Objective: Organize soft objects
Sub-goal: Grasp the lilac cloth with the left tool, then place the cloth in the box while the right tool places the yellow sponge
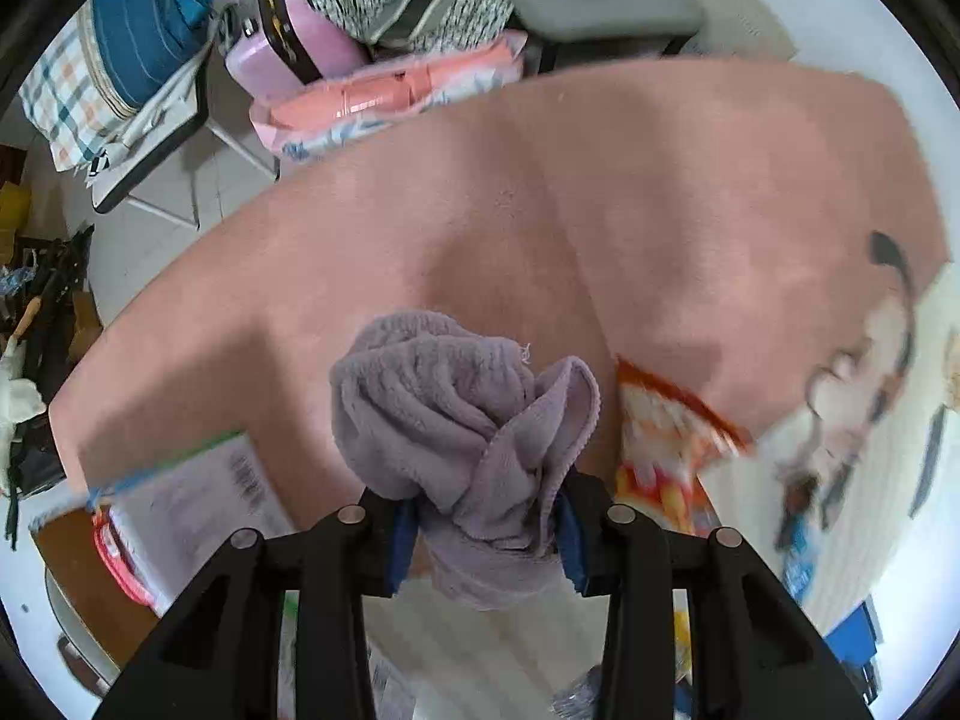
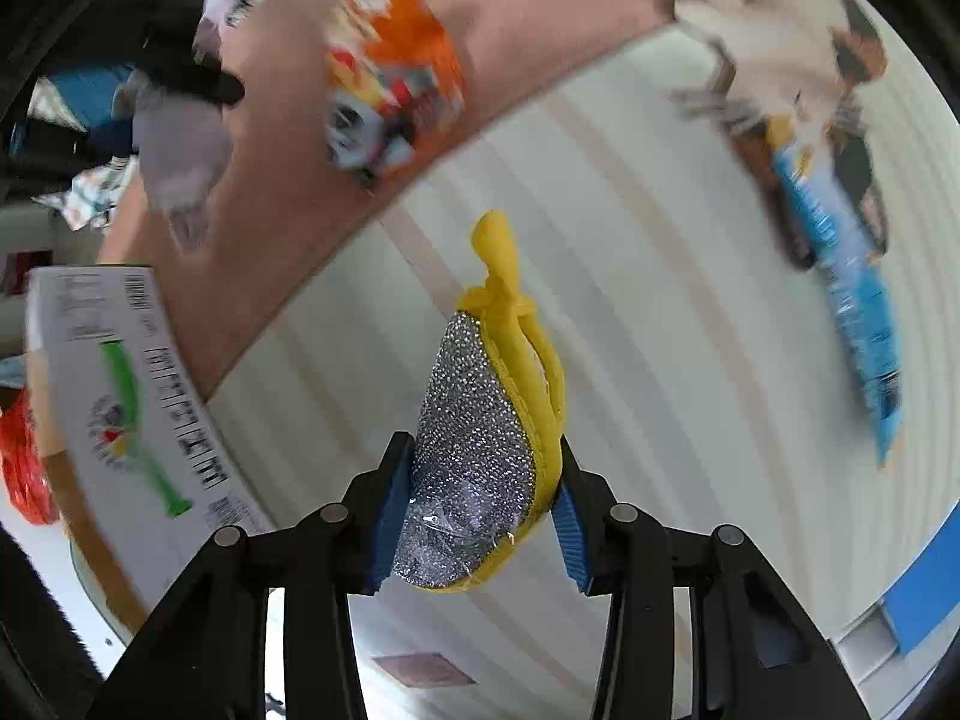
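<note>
My left gripper [image 1: 486, 534] is shut on a bunched grey-purple towel [image 1: 456, 414] and holds it above a pink fleece blanket [image 1: 600, 192]. My right gripper [image 2: 480, 516] is shut on a yellow scouring sponge [image 2: 486, 438] with a silver glitter face, held above a cream ribbed mat [image 2: 630, 300]. The left gripper with the towel shows blurred at the far left of the right wrist view [image 2: 180, 144].
An orange snack packet [image 1: 666, 444] [image 2: 396, 72] lies on the blanket. A white cardboard box [image 1: 198, 498] [image 2: 132, 384] sits at the left. A blue packet [image 2: 852, 276] and a plush toy [image 2: 780, 42] lie on the mat. Cluttered chairs [image 1: 150, 120] stand behind.
</note>
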Motion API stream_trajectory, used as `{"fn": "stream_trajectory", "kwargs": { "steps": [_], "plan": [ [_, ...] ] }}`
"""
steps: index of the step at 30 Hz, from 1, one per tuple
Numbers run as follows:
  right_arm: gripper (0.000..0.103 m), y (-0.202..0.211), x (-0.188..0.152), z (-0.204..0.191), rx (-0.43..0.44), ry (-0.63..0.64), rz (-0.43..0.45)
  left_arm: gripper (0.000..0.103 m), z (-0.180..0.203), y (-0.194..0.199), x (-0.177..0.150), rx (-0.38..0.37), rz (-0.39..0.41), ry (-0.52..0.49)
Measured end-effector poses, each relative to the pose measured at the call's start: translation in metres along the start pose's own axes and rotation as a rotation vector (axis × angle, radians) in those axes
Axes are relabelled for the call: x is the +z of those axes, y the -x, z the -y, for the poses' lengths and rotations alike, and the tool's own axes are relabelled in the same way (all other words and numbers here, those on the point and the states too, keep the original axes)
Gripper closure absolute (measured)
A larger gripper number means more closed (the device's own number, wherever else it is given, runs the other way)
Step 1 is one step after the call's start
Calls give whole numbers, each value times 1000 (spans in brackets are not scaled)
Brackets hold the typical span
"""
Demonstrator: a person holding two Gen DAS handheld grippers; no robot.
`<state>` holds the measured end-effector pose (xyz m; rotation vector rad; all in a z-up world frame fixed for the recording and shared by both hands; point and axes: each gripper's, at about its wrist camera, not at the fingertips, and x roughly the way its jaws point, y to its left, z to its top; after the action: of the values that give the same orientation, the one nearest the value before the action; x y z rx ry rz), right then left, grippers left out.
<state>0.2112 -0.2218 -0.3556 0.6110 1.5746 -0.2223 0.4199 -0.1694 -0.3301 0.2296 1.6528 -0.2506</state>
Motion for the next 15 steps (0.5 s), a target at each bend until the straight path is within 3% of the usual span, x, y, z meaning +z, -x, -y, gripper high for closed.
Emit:
{"fn": "stream_trajectory", "kwargs": {
  "steps": [8,11,15],
  "plan": [
    [58,83,-25,-48,88,200,69,68,-64,98,-94,-122,143,31],
    [58,101,-43,-78,132,300,58,68,-98,122,-139,-133,183,56],
    [58,112,-65,-131,179,446,20,68,-154,125,-185,-124,179,124]
  ]
}}
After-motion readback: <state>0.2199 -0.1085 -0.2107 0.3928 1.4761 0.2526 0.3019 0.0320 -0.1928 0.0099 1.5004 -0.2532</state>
